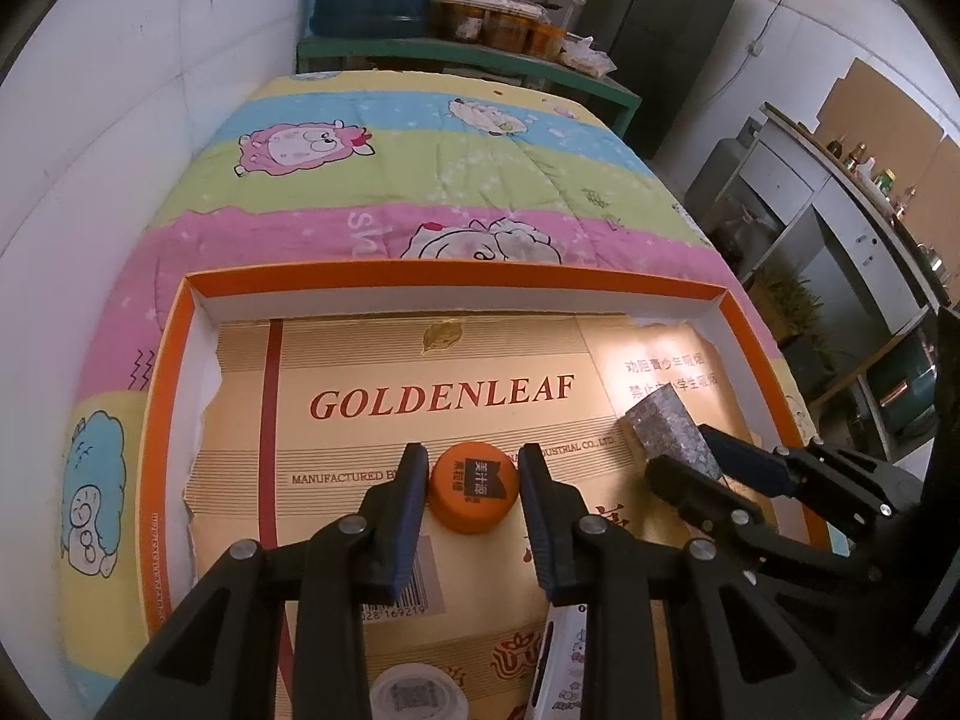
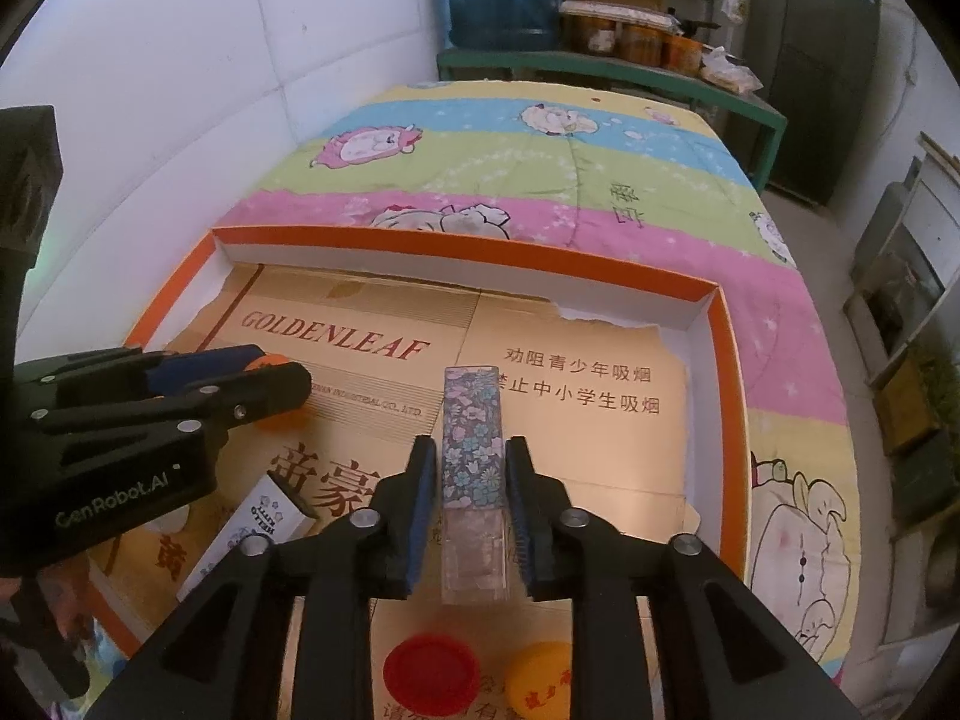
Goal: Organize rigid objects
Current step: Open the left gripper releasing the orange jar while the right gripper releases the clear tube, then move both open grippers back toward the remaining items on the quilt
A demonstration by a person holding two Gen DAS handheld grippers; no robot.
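Two grippers: both over tray (image 1: 757,324)
Left gripper (image 1: 474,465): jaws beside orange cap (image 1: 473,495), grip unclear
Right gripper (image 2: 471,459): apart, flanking floral box (image 2: 472,438)
Box axis: along fingers, pointing away

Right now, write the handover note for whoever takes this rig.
Left gripper: jaws around the orange round bottle cap; contact unclear.
Right gripper: open, floral rectangular box lying loose between its fingers.
All inside the orange-rimmed cardboard tray, along with a red cap, yellow cap and white printed box.
Done: floral box set down.
Left: place the orange cap, sort the rest.
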